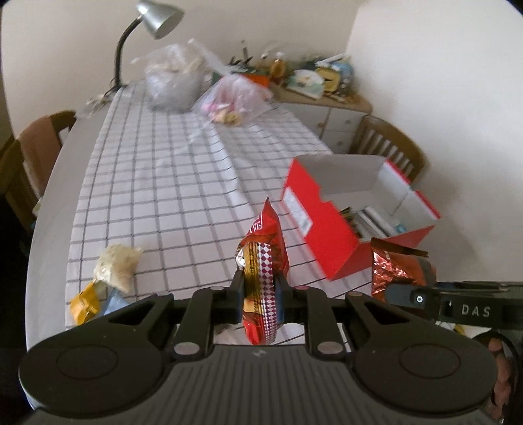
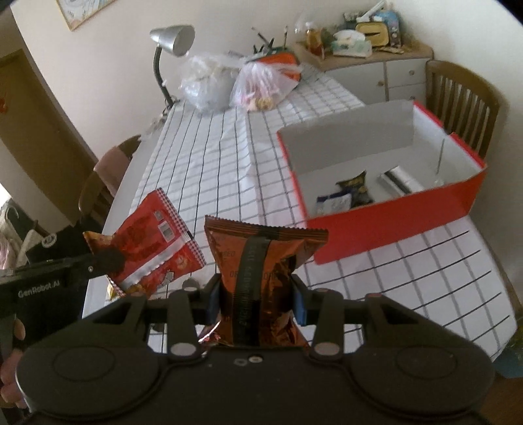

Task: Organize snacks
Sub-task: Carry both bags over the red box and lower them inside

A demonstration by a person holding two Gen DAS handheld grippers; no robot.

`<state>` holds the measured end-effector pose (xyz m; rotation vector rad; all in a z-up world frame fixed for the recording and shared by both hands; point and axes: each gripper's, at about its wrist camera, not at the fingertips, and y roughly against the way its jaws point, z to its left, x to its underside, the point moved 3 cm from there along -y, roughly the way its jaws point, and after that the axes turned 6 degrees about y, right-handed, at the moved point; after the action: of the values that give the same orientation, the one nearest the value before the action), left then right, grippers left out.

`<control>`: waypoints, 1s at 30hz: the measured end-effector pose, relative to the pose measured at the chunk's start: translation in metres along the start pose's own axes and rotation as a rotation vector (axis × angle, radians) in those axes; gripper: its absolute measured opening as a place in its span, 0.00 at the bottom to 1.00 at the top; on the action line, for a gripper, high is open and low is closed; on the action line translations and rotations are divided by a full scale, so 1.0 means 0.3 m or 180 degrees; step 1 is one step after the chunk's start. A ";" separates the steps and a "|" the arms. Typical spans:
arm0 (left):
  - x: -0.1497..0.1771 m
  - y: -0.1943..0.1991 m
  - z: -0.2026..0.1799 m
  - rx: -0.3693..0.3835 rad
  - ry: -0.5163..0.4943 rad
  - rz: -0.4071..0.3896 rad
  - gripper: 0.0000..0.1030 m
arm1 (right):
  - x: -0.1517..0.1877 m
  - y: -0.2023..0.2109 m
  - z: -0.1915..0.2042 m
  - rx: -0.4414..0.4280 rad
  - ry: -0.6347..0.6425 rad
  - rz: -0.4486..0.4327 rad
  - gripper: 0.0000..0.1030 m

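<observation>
My left gripper [image 1: 260, 287] is shut on a red snack packet [image 1: 263, 261], held above the near table edge; the packet also shows in the right wrist view [image 2: 157, 242]. My right gripper [image 2: 256, 294] is shut on a brown foil snack packet [image 2: 261, 268], which also shows in the left wrist view [image 1: 397, 271]. An open red box [image 2: 392, 212] stands on the checked cloth at the right with several packets inside [image 2: 353, 193]; it also shows in the left wrist view [image 1: 330, 235]. Loose snacks, one beige [image 1: 117, 266] and one yellow [image 1: 85, 305], lie at the near left.
Two plastic bags [image 1: 176, 78] [image 1: 233, 98] and a grey desk lamp [image 1: 157, 19] stand at the table's far end. Wooden chairs [image 1: 389, 144] [image 1: 36, 147] stand at both sides. A cluttered cabinet [image 1: 323, 88] is behind.
</observation>
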<state>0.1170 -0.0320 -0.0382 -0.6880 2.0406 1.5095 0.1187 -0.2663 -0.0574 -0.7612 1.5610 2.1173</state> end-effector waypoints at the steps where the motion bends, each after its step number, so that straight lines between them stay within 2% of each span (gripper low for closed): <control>1: -0.007 0.005 -0.019 0.0018 -0.0025 -0.0020 0.17 | -0.011 0.010 -0.012 0.0018 0.0006 -0.0032 0.39; 9: -0.082 0.015 -0.189 0.0127 -0.0258 -0.0220 0.17 | -0.097 0.059 -0.147 0.0072 0.0017 -0.0208 0.39; 17: -0.158 -0.096 -0.395 0.0087 -0.0319 -0.0246 0.17 | -0.216 0.052 -0.371 0.0111 0.0063 -0.0230 0.39; 24: -0.203 -0.240 -0.541 -0.0025 -0.0201 -0.0195 0.17 | -0.319 -0.045 -0.551 0.0091 0.0182 -0.0118 0.39; 30: -0.237 -0.379 -0.623 -0.0151 -0.0106 -0.0103 0.17 | -0.382 -0.163 -0.656 0.0049 0.0274 0.0011 0.39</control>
<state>0.2266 -0.2337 -0.0237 -0.7061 1.9655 1.5452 0.2739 -0.4396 -0.0654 -0.8552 1.6217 2.0978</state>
